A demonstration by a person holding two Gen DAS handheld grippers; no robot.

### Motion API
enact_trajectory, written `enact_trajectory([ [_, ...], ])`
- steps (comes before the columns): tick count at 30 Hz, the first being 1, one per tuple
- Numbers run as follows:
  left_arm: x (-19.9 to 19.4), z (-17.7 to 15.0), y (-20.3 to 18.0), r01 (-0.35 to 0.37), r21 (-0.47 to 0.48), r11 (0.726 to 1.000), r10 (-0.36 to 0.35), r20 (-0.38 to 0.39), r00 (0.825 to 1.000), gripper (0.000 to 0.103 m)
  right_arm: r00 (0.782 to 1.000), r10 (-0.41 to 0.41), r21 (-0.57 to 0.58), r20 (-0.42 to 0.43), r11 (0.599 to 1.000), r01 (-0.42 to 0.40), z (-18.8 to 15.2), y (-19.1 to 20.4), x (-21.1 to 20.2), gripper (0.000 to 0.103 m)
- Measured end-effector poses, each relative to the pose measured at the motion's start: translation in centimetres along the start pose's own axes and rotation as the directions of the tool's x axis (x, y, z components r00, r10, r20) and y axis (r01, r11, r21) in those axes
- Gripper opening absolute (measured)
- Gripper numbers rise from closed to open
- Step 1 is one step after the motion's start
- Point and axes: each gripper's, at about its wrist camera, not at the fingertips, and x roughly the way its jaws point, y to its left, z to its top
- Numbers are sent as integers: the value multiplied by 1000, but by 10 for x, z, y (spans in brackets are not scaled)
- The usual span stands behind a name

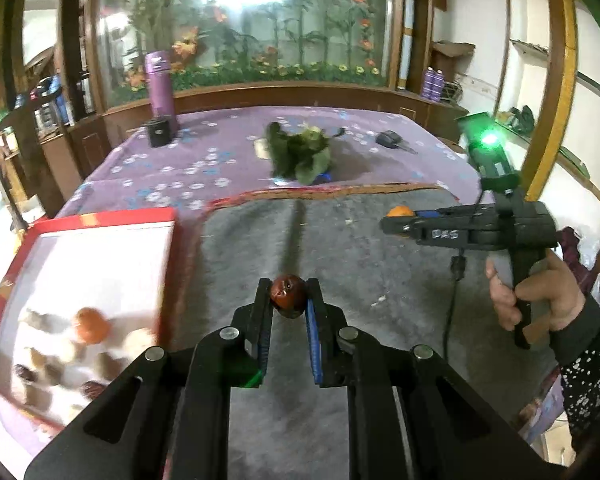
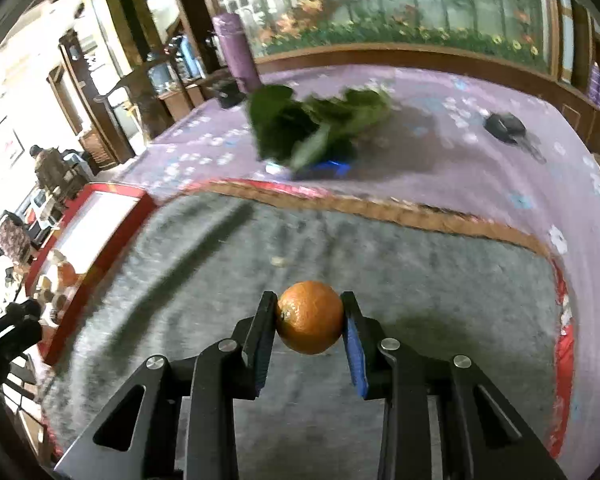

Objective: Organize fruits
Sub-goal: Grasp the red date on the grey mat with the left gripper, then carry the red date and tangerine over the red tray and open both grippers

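Observation:
My left gripper (image 1: 287, 292) is shut on a small dark red fruit (image 1: 287, 295), held above the grey mat (image 1: 340, 240). To its left lies a red-rimmed white box (image 1: 168, 272) holding an orange fruit (image 1: 91, 325) and several small brown and pale fruits. In the right wrist view my right gripper (image 2: 309, 312) is shut on an orange (image 2: 309, 317) over the grey mat (image 2: 420, 272). The same gripper appears from the side at the right of the left wrist view, with the orange (image 1: 400, 211) at its tip and a hand (image 1: 540, 300) on its handle.
A purple flowered cloth (image 1: 204, 160) covers the table behind the mat. On it lie a bunch of green leaves (image 1: 300, 152), a purple flask (image 1: 161, 84), a small black box (image 1: 158, 132) and a black key fob (image 1: 389, 138). The red-rimmed box (image 2: 100, 216) sits left of the mat.

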Motion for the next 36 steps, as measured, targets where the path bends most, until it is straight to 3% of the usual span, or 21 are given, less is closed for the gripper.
enact_trajectory([
  [6, -14, -15, 52, -104, -69, 992, 105, 9, 994, 13, 994, 110, -31, 24, 994, -109, 2, 63, -3, 33],
  [12, -21, -31, 106, -246, -131, 960, 249, 4, 969, 13, 974, 224, -91, 42, 971, -219, 9, 141, 3, 32],
  [20, -21, -40, 143, -317, -176, 932, 322, 3, 947, 13, 951, 309, -159, 11, 940, -303, 9, 225, 21, 32],
  [36, -1, -51, 186, -392, -204, 897, 389, -54, 920, 13, 954, 294, -147, -66, 942, -301, 4, 272, 71, 32],
])
